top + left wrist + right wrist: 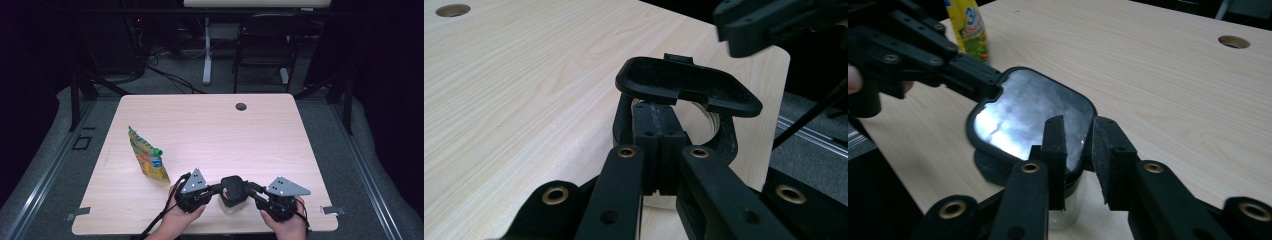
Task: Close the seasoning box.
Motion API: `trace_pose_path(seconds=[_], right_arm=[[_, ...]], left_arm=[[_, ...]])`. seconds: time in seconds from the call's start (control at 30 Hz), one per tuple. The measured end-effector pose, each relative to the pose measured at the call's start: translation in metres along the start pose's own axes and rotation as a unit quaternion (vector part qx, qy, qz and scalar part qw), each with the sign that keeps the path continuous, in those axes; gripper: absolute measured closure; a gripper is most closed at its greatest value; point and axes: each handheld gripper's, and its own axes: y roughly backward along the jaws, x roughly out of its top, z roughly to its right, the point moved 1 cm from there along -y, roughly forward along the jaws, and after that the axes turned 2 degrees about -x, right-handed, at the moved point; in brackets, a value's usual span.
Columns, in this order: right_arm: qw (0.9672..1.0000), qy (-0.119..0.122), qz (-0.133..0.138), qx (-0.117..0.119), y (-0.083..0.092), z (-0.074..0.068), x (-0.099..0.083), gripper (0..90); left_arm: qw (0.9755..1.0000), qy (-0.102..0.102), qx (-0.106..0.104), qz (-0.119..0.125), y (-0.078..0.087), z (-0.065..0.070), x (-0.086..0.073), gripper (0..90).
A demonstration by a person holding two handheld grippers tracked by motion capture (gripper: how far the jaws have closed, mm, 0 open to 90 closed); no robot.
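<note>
On the yellow pouch (970, 27) at the upper left of the right gripper view I can read a large "3" and nothing more; the rest of the print is too small. In the high view that pouch (146, 156) lies flat at the left of the counter (210, 125), green cap pointing right.

Low centre of the high view, a clear jar (229, 205) with a black flip lid (232, 187) stands near the counter's bottom edge, between my 2 grippers. My left gripper (216, 189) comes in from the left, and in the left gripper view its jaws are clenched together on the lid's hinge side, right under the raised lid (686, 85).

My right gripper (251, 189) comes in from the right. In the right gripper view its jaws stand released, a gap between the 2 pads, just in front of the shiny underside of the lid (1030, 117); nothing is pinched between them. The lid is tipped up, its glossy face toward that camera, the jar (1063, 212) glass low in the frame beneath the jaws.
</note>
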Motion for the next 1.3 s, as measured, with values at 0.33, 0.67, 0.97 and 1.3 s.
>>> trace_pose_path(seconds=[0.33, 0.67, 0.97, 1.3], right_arm=[[0.9994, 0.032, -0.016, -0.005, 0.003, -0.016, -0.019, 60.1], [0.9981, 0.052, -0.005, -0.032, -0.011, -0.022, -0.018, 52.2], [0.9966, 0.064, 0.0, -0.051, -0.017, -0.025, -0.018, 49.7], [0.9987, 0.03, 0.027, -0.033, -0.012, -0.019, -0.017, 56.9]], left_arm=[[1.0, 0.0, 0.003, 0.002, -0.001, 0.001, 0.005, 90.0], [1.0, -0.003, 0.002, 0.007, -0.002, 0.002, 0.01, 90.0], [1.0, -0.001, 0.002, 0.007, -0.005, 0.001, 0.009, 90.0], [0.9999, -0.005, 0.001, -0.01, -0.016, 0.003, 0.001, 90.0]])
